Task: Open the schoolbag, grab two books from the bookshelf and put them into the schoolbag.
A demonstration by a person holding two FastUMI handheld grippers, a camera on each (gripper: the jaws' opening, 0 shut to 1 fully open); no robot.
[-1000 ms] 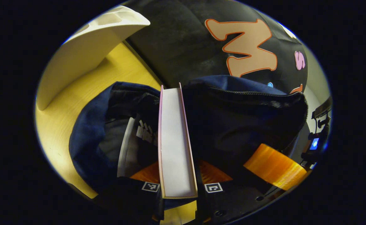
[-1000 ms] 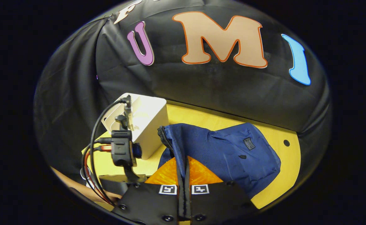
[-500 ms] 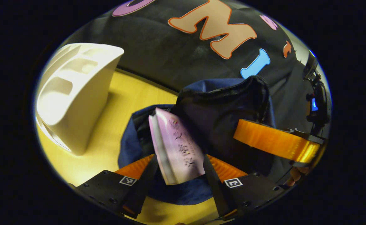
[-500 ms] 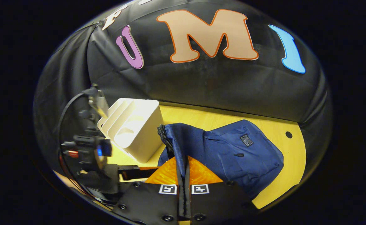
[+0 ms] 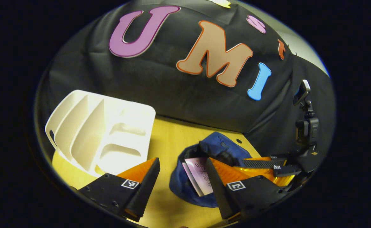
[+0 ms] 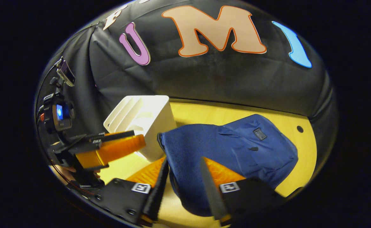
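Both claws stood wide apart, gripping nothing: left gripper (image 5: pixel 180 182) above the table, pink book (image 5: pixel 199 174) inside the schoolbag (image 6: pixel 236 148) ahead; right gripper (image 6: pixel 182 182) straddling its flap.

One blue schoolbag (image 6: pixel 236 148) is lying on one yellow table (image 5: pixel 166 133), and one white bookshelf (image 5: pixel 99 136) is standing beside it. One pink book (image 5: pixel 199 174) is showing in the bag's mouth. Two grippers are appearing: the left gripper (image 5: pixel 182 180) and the right gripper (image 6: pixel 182 186).
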